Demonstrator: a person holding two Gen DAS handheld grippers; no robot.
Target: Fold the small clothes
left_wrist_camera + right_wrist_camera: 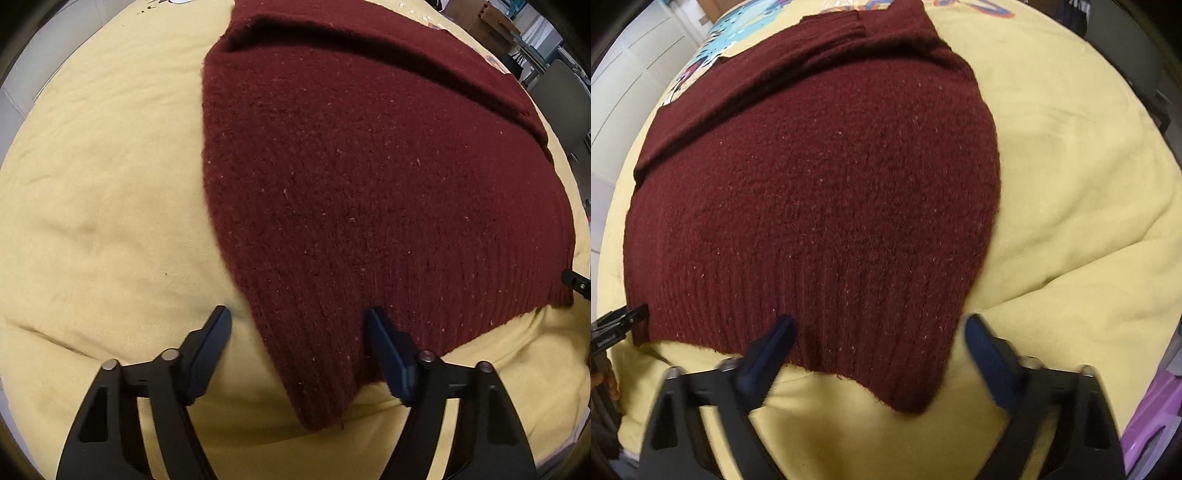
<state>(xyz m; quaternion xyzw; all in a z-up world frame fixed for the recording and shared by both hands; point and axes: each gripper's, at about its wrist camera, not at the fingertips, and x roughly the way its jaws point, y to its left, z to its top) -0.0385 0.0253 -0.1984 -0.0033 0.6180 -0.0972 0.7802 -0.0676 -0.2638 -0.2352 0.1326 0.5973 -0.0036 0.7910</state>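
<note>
A dark red knit sweater (369, 184) lies flat on a yellow bedspread (92, 221), its sleeves folded across the far part. Its ribbed hem is nearest to me. My left gripper (299, 321) is open, its jaws either side of the hem's left corner. My right gripper (879, 328) is open, its jaws either side of the hem's right corner on the sweater (831, 184). Neither holds cloth. The right gripper's tip shows at the right edge of the left wrist view (574, 282); the left gripper's tip shows at the left edge of the right wrist view (617, 321).
The yellow bedspread (1071, 184) has a colourful printed picture (713, 48) at its far end. White cupboard doors (631, 66) stand to the left. A grey chair (561, 107) and shelves stand beyond the bed. A purple object (1152, 424) lies at the right edge.
</note>
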